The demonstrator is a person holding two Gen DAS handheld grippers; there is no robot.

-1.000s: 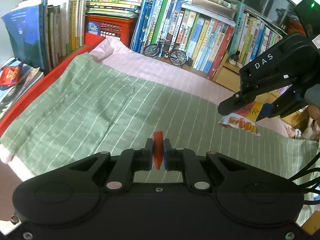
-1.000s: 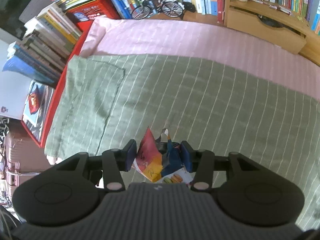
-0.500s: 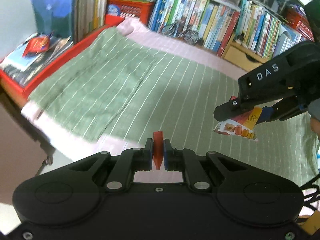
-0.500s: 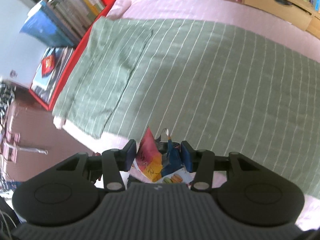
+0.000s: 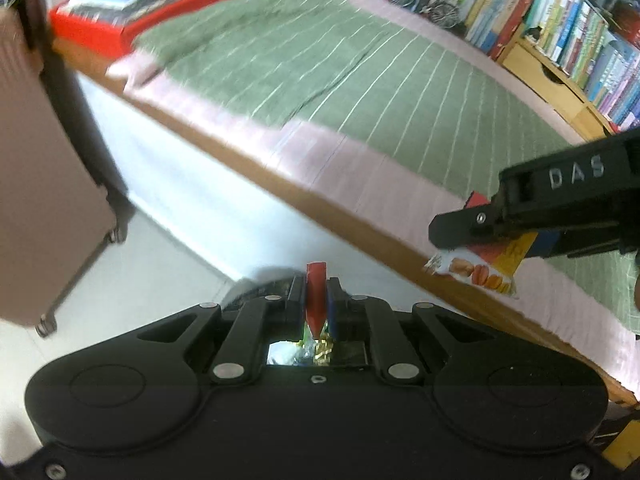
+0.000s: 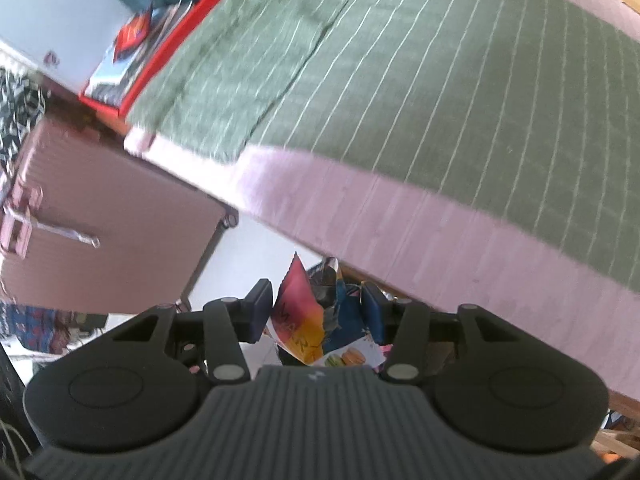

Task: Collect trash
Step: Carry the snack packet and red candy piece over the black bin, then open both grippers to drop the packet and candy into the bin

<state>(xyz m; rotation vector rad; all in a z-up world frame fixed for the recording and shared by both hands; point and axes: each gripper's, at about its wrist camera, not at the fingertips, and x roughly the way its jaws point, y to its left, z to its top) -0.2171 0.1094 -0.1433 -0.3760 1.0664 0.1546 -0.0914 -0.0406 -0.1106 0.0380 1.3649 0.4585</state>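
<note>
My left gripper (image 5: 316,300) is shut on a thin red wrapper (image 5: 315,298), whose foil end shows crumpled below the pads. My right gripper (image 6: 318,308) is shut on a crumpled snack packet (image 6: 304,320) printed pink, yellow and blue with macarons. In the left wrist view the right gripper (image 5: 472,240) hangs at the right over the bed's edge with the same snack packet (image 5: 476,276) sticking out under it. Both grippers point steeply down past the near side of the bed (image 5: 360,92), above the pale floor (image 5: 152,264).
A pink suitcase (image 6: 100,220) stands on the floor by the bed's corner. The bed wears a green striped cover (image 6: 440,80) over a pink sheet. A red crate of magazines (image 5: 112,4) sits at the bed's end. Bookshelves (image 5: 560,28) line the far wall.
Both grippers have moved back off the bed and lower, each keeping its wrapper. The bed's edge, the floor and the suitcase have come into view.
</note>
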